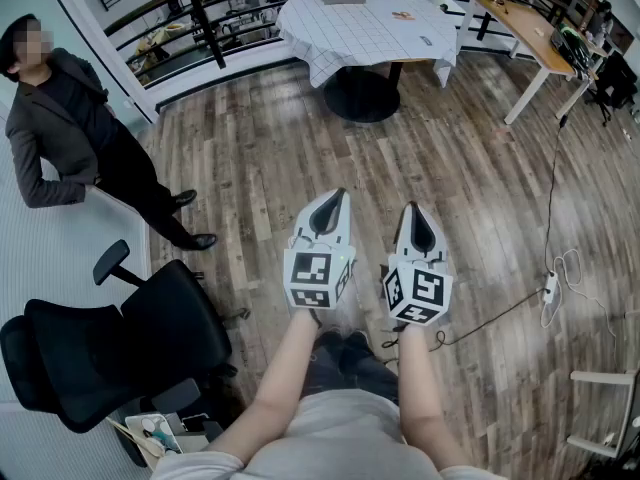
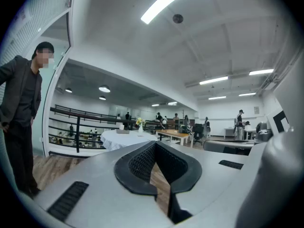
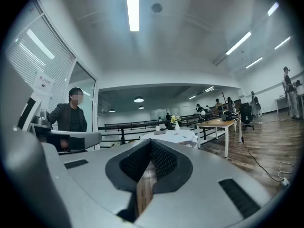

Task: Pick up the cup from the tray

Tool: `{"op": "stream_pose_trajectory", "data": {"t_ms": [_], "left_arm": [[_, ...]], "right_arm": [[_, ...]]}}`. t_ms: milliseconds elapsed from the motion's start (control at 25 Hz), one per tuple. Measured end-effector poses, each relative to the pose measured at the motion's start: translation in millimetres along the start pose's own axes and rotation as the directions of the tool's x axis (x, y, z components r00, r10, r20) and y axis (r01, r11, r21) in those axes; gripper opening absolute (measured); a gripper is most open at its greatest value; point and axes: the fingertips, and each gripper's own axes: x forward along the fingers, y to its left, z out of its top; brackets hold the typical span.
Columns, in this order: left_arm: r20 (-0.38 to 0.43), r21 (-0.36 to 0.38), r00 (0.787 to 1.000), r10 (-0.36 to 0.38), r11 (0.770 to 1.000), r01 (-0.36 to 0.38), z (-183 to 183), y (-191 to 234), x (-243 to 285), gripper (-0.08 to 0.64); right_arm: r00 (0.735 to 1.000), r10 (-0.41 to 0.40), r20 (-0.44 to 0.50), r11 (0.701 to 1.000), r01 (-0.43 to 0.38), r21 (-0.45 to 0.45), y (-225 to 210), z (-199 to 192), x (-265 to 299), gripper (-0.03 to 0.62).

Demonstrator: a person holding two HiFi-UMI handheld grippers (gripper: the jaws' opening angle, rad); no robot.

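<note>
Left gripper (image 1: 338, 197), right gripper (image 1: 412, 208) level side by side, jaws together

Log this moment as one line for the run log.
left hand-held gripper: shut, empty | right hand-held gripper: shut, empty | both level above wood floor | round table ahead | pickup: not begun

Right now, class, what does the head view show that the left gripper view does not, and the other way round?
Only the head view: a black swivel office chair and a white power strip. Only the left gripper view: a long white ceiling light strip. Both: the round table under a white cloth and the standing person in a dark jacket.
</note>
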Motion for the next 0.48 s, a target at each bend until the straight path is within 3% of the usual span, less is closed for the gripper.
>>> {"op": "stream_pose_trajectory", "data": {"t_ms": [480], "left_arm": [[-0.006, 0.004, 1.0, 0.0, 1.0, 0.0, -2.5, -2.0, 10.2, 0.007]], "right_arm": [[1.0, 0.009, 0.002, 1.0, -0.009, 0.003, -3.9, -0.9, 8.2, 0.008]]}}
